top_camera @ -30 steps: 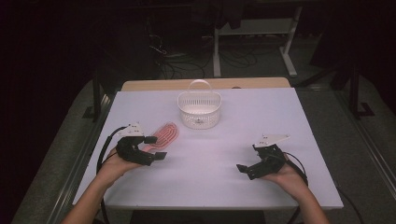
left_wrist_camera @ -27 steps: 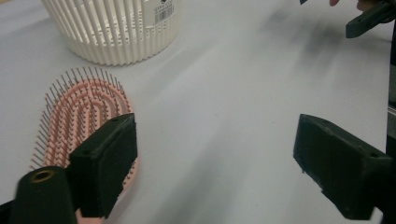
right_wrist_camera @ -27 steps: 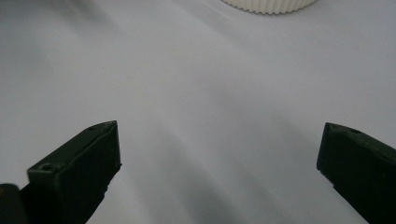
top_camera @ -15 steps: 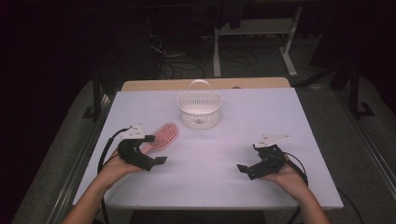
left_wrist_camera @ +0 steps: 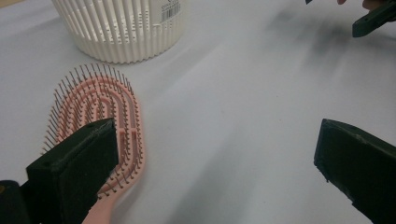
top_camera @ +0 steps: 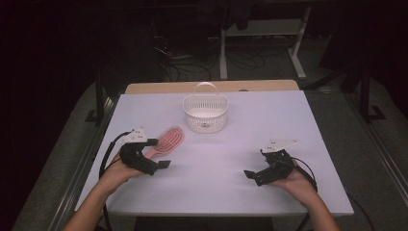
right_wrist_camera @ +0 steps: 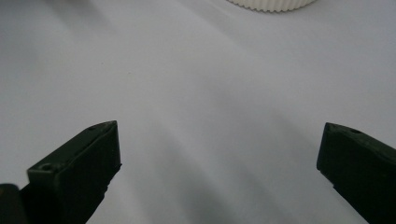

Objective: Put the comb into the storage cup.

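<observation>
A pink hairbrush [top_camera: 171, 138] lies bristles up on the white table [top_camera: 288, 120], at the left. My left gripper [top_camera: 156, 156] sits at its handle end; its jaws have just been opening and stand wide, with nothing between them. In the left gripper view the brush [left_wrist_camera: 100, 107] lies partly under the left jaw of my left gripper [left_wrist_camera: 215, 163], and its handle runs beneath that jaw. My right gripper [top_camera: 255, 166] rests open at the right front, over bare table, as the right gripper view [right_wrist_camera: 219, 163] also shows.
A white slatted basket [top_camera: 206, 124] with a hoop handle stands at the back middle, just beyond the brush [left_wrist_camera: 121, 28]. A wooden strip [top_camera: 159, 87] borders the far table edge. Floor, cables and stands surround the table.
The brush has shifted a little and now lies flat on the table beside the left gripper. Both hands have stayed in place.
</observation>
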### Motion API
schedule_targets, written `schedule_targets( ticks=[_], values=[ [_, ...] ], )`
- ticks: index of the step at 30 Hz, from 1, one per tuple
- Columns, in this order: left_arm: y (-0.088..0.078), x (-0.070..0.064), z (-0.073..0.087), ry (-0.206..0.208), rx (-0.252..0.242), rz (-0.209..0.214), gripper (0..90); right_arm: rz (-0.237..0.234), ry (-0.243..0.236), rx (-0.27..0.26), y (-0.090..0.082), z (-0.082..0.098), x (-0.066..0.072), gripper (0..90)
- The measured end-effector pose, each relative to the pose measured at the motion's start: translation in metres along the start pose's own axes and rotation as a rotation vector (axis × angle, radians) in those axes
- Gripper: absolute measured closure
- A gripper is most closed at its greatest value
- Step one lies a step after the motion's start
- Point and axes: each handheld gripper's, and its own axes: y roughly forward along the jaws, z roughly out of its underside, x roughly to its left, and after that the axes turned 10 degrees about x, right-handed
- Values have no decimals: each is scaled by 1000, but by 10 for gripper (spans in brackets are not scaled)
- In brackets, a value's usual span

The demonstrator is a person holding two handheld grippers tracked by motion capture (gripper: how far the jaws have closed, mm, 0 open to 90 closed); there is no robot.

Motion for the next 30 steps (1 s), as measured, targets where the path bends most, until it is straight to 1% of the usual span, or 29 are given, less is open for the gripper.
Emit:
schedule_targets(
  ticks=[5, 9, 16, 20, 25, 28, 30],
  values=[
    [-5, 3, -1, -5, -7, -10, 0, -2, 3, 0, 0, 0, 0, 0],
    [-9, 7, -2, -17, -16, -15, 0, -2, 4, 1, 0, 0, 0, 0],
    [-14, 13, -7, -26, -18, -28, 0, -4, 5, -2, 0, 0, -1, 0],
    [-15, 16, -9, -30, -13, -31, 0, -3, 8, -2, 0, 0, 0, 0],
    [-15, 19, -13, -42, 8, -31, 0, -5, 6, -3, 0, 0, -1, 0],
    [-15, 22, -16, -41, 20, -33, 0, -6, 5, -4, -1, 0, -1, 0],
    [-15, 23, -18, -41, 19, -41, 0, -7, 5, -4, 0, 0, -1, 0]
  ],
)
